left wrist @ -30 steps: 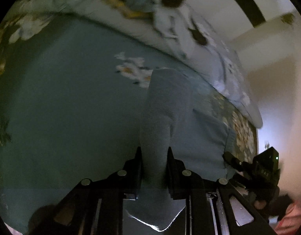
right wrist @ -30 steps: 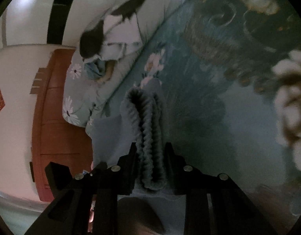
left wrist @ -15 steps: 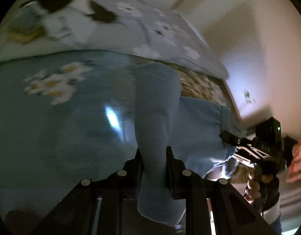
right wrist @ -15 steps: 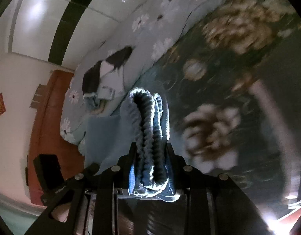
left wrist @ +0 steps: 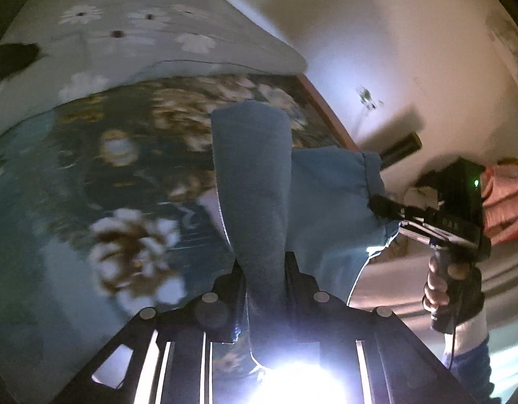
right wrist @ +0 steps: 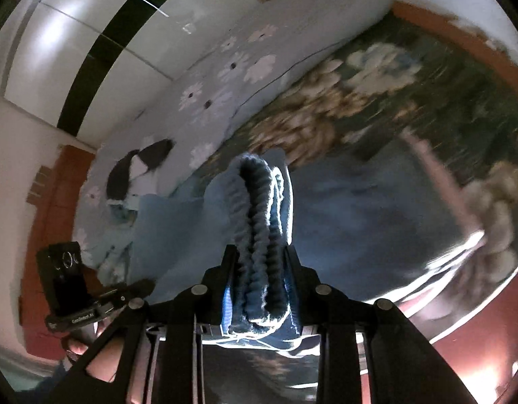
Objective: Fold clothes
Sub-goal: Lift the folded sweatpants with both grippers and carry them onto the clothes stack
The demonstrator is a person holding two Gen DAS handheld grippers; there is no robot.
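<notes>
Garment lifted clear of the bed and carried sideways — both ends pinched.

Compared with a second ago, the blue garment point(left wrist: 329, 202) has swung from the plain teal part of the bedspread point(left wrist: 57, 175) toward the flowered part near the bed's wooden edge — likely a carry or shake-out before it is laid flat for a fold. The left gripper point(left wrist: 264, 269) is clamped narrowly on a smooth bunched edge; the right gripper point(right wrist: 259, 262) is clamped on a thicker, ribbed bunch of cloth. The garment hangs stretched between them, above the bed.
</notes>
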